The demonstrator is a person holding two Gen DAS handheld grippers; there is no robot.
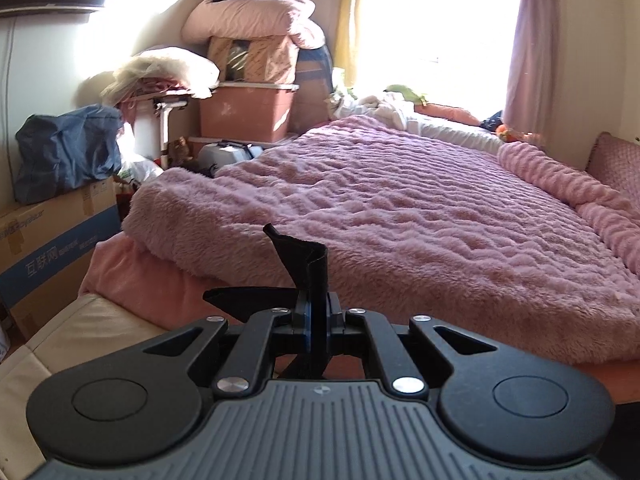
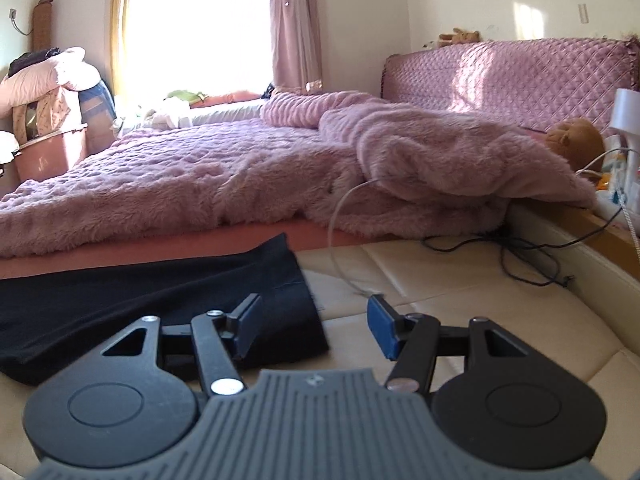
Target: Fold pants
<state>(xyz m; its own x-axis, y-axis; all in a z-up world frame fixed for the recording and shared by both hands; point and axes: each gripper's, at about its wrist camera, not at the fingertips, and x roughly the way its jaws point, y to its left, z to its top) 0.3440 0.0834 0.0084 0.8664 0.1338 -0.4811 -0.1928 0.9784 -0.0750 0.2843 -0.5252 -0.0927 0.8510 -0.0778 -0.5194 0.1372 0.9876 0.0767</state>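
Left wrist: tongs [image 1: 318, 312] pinching pants [image 1: 306, 258]

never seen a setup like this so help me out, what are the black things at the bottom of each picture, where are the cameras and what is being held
There is no robot here. A person holds a two-finger gripper in each hand, and each gripper carries a wide-angle camera that looks forward along its fingers. The black parts at the bottom of each picture are the gripper itself.

The left wrist view shows the left gripper shut on a pinch of black fabric that sticks up between its fingers; this looks like part of the black pants.

The right wrist view shows the right gripper open and holding nothing, just above the edge of the pants. They lie spread on a cream padded surface at the edge of a bed with a fluffy pink blanket. A white cable and a black cable lie nearby.
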